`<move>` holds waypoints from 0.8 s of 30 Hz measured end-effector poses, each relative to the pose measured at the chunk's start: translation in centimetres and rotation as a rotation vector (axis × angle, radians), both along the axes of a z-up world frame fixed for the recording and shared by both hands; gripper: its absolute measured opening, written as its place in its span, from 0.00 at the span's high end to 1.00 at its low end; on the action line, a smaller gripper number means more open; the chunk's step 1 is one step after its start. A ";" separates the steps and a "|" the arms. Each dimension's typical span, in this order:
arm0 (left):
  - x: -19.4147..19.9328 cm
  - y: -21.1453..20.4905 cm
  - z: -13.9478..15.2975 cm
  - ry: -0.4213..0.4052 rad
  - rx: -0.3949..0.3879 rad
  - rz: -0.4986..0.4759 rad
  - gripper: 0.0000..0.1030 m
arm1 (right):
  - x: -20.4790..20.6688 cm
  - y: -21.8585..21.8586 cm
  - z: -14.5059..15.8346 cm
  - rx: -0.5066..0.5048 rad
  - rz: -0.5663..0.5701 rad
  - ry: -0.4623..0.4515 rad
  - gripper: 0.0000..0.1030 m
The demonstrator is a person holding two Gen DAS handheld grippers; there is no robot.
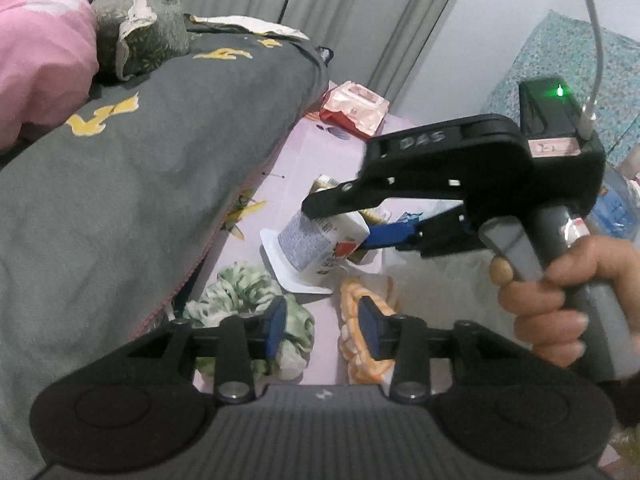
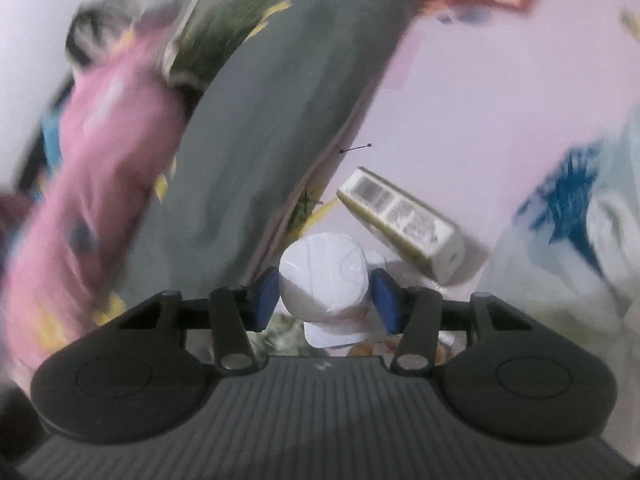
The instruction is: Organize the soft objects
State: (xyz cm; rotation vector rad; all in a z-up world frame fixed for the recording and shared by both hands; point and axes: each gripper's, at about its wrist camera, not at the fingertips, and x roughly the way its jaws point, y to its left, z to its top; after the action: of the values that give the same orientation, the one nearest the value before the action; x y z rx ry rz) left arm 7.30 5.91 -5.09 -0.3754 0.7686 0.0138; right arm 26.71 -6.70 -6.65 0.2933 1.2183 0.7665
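Observation:
My right gripper (image 2: 326, 300) is shut on a white wrapped packet (image 2: 324, 276), whose sides meet both blue pads. In the left wrist view a hand holds that right gripper (image 1: 340, 228) across the middle, its jaws around the printed packet (image 1: 312, 244) above the pink bed sheet (image 1: 292, 160). My left gripper (image 1: 323, 328) hangs low over the sheet and is open, with only sheet between its pads. A green scrunchie (image 1: 240, 292) lies by its left pad. An orange scrunchie (image 1: 356, 344) lies under its right pad.
A big grey pillow with yellow marks (image 1: 140, 184) fills the left, with pink cloth (image 1: 40, 60) behind it. A red wipes pack (image 1: 356, 110) lies far back. A small printed box (image 2: 400, 220) and a white bag with blue print (image 2: 560, 200) sit right of the packet.

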 end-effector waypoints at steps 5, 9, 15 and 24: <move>0.1 0.0 1.0 -0.030 0.011 -0.002 0.46 | 0.5 -2.5 -0.1 0.156 -0.070 0.116 0.53; -0.3 0.1 1.4 -0.048 -0.002 -0.023 0.42 | -0.4 -3.5 1.3 0.237 -0.074 0.119 0.53; -1.0 0.2 0.9 -0.013 -0.039 -0.068 0.42 | -2.1 -5.4 2.1 0.328 -0.085 0.119 0.53; -3.2 -1.1 0.2 -0.013 -0.113 -0.208 0.45 | -7.2 -9.4 0.3 0.385 -0.195 0.121 0.53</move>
State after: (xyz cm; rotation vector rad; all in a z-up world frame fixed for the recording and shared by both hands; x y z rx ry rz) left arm 4.06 4.83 -4.87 -0.4013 0.7944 -0.2278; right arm 19.47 -16.07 -6.39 0.7731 1.1301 0.8190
